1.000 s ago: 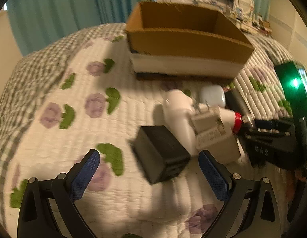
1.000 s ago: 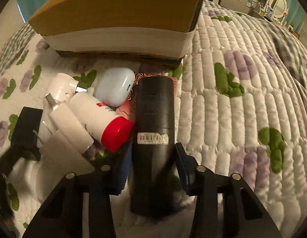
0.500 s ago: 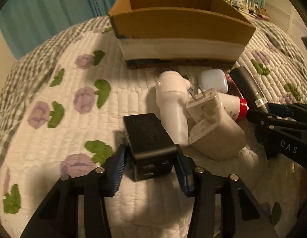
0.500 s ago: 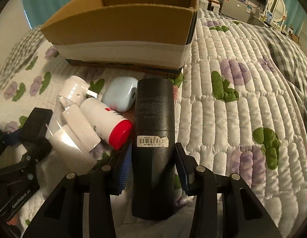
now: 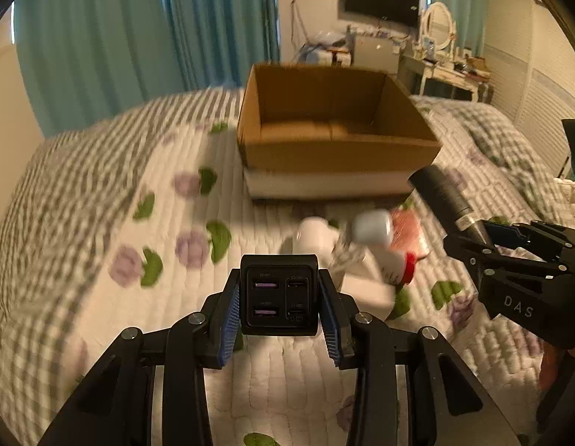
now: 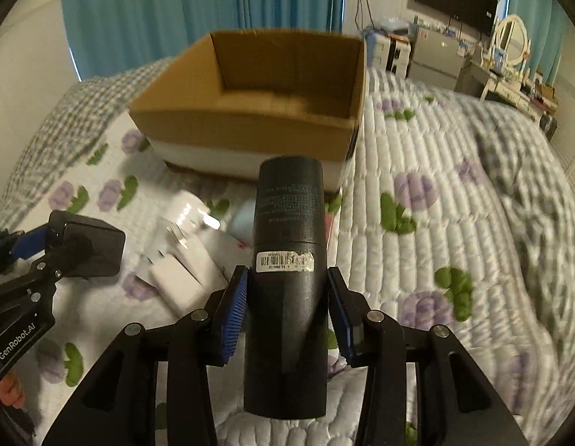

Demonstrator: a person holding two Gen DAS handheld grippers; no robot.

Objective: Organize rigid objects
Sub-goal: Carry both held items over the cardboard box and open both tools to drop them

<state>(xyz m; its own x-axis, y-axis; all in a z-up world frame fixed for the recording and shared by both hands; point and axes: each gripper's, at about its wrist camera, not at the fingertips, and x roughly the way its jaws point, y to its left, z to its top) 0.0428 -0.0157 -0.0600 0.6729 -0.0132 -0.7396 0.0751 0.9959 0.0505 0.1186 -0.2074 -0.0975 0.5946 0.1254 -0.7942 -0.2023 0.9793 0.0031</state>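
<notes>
Gripping a black charger [image 5: 279,295] between its blue pads [image 5: 231,325], our left gripper [image 5: 280,319] is holding the block above the quilt [image 5: 101,230], its port face turned toward the camera. We are seeing four ports there, two of them purple. Our right gripper [image 6: 287,312] is clamping a black cylinder [image 6: 287,260] around its lower half, and the cylinder is pointing forward toward the box [image 6: 250,130], a white barcode label facing up. In the left view that same cylinder [image 5: 441,195] is slanting up out of the right gripper [image 5: 484,239], its far end near the box's front right corner. The cardboard box [image 5: 335,148] is sitting open on the quilt beyond both grippers, and we are seeing only bare cardboard inside. Between the grippers and the box, a small heap is lying on the quilt: a white plug adapter [image 6: 183,267], a white bottle with a red cap [image 5: 393,269], a pale blue case [image 5: 373,226] and a reddish packet [image 5: 408,228], all blurred in the left view. In the right view we are seeing the charger [image 6: 92,249] at the left, held off the quilt by the left gripper [image 6: 38,249]. Teal curtains [image 5: 139,37] are hanging behind the bed.
</notes>
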